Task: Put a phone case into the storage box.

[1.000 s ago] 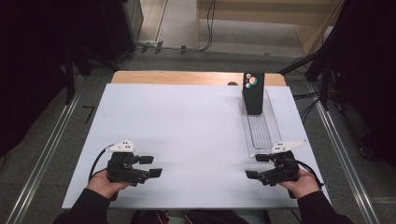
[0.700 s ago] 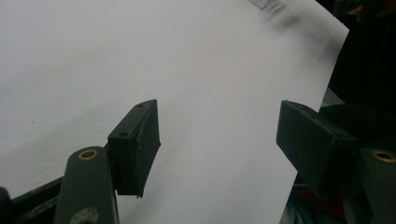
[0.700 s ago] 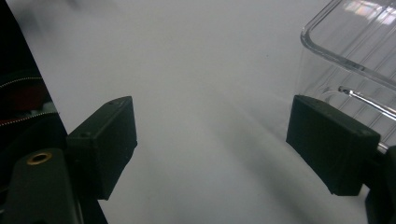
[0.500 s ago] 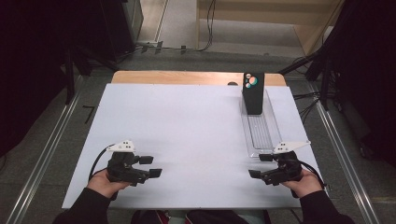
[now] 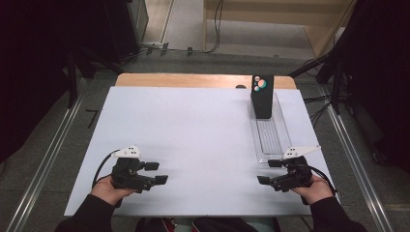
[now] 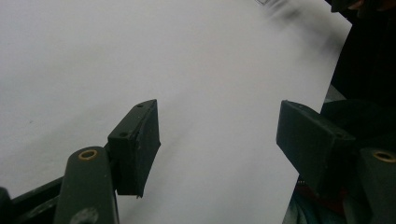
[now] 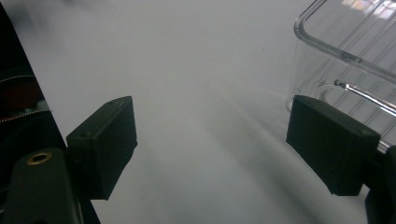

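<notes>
My left gripper (image 5: 157,173) rests low over the white tabletop (image 5: 193,130) at the near left, held in a hand, its jaws open with nothing between them. The left gripper view has those jaws (image 6: 219,140) spread over bare white surface. My right gripper (image 5: 268,171) is at the near right, also open and empty, pointing left, just in front of the near end of a clear plastic tray (image 5: 269,137). In the right gripper view the jaws (image 7: 212,140) stand apart, with the tray's rounded corner (image 7: 345,51) behind the right one.
A black box (image 5: 262,96) with coloured circles on its top stands upright at the tray's far end. A wooden strip (image 5: 193,80) shows behind the white sheet. Metal rails (image 5: 43,164) run along the floor on both sides.
</notes>
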Motion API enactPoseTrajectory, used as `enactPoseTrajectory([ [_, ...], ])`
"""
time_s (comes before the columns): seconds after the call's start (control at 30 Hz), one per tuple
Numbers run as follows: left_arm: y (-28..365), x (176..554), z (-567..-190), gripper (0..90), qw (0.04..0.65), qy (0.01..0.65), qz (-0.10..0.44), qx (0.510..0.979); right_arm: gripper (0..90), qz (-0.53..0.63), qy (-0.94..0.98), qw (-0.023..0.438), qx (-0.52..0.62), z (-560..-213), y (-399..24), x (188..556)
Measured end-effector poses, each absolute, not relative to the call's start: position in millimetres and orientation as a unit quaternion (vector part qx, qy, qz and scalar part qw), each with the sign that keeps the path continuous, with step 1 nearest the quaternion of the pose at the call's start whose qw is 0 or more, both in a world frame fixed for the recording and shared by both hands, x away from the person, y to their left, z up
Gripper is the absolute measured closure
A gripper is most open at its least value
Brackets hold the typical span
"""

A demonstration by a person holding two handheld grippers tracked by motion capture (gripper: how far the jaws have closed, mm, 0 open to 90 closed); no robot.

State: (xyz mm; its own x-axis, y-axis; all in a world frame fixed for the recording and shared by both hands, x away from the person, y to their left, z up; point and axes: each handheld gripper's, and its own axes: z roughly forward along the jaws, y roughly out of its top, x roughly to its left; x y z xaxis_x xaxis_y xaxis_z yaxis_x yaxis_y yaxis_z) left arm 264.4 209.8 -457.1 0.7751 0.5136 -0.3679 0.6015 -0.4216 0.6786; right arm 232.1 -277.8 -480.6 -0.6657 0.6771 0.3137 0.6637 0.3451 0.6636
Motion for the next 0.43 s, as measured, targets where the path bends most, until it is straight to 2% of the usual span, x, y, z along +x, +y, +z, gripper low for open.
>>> enactPoseTrajectory([
  [0.43, 210.1, 265.7, -457.8, 30.3, 0.421, 0.330, -0.052, 0.843, 14.4, 0.389, 0.826, 0.011, 0.408, -484.2, -280.5, 233.7],
])
